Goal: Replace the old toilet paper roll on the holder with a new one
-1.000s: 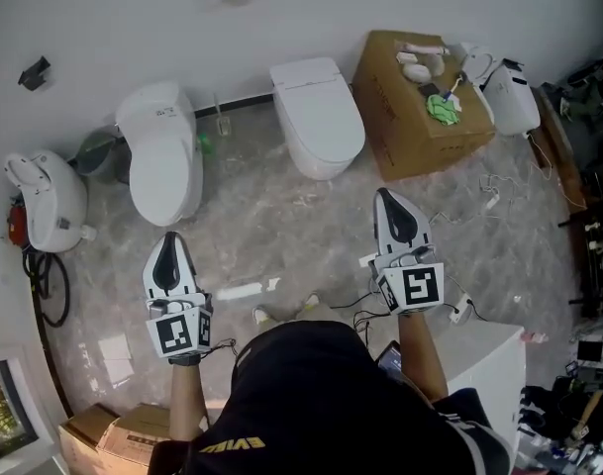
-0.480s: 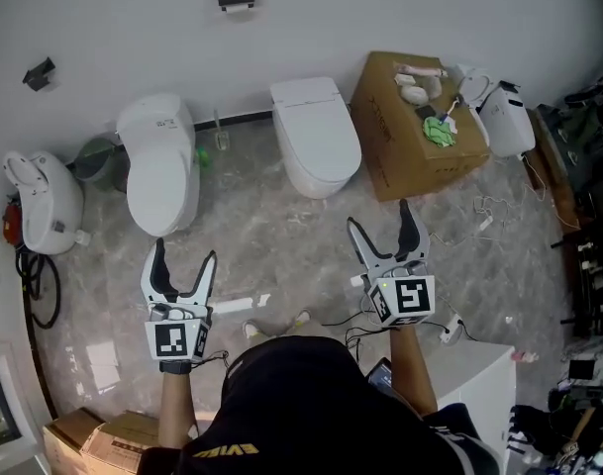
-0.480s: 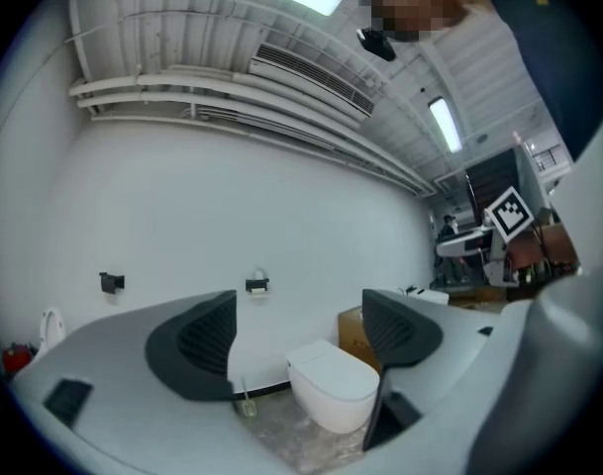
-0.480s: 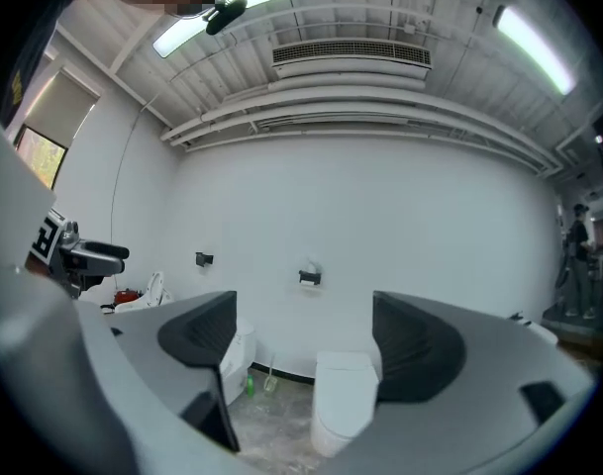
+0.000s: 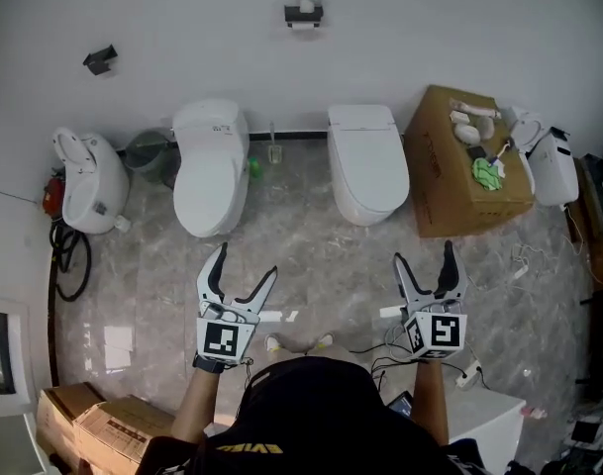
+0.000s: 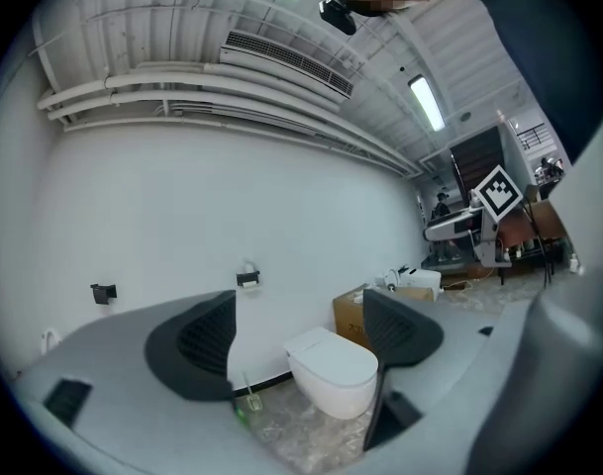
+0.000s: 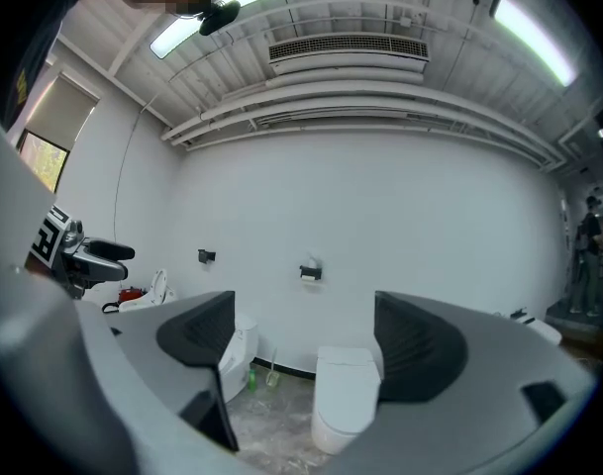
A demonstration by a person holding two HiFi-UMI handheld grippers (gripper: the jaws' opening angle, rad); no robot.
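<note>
The black paper holder [image 5: 303, 13] is fixed high on the white wall between the two toilets, with a white roll on it. It also shows far off in the left gripper view [image 6: 247, 278] and in the right gripper view [image 7: 310, 272]. My left gripper [image 5: 246, 262] and right gripper [image 5: 424, 255] are held level above the marble floor, far from the wall. Both point at the wall, and their jaws are opening with nothing between them. Small white items [image 5: 466, 119], perhaps paper rolls, lie on a cardboard box [image 5: 442, 188] at the right.
Two white toilets [image 5: 212, 166] [image 5: 367, 161] stand against the wall with a toilet brush [image 5: 273, 151] between them. A bin [image 5: 148, 151] and a white seat unit [image 5: 83, 181] are at the left. Cables lie on the floor at the right, and cardboard boxes [image 5: 83, 419] sit at the lower left.
Both grippers went from shut to wide open. They sit lower in the head view now, and the holder and toilets have shifted to the right and down in it.
</note>
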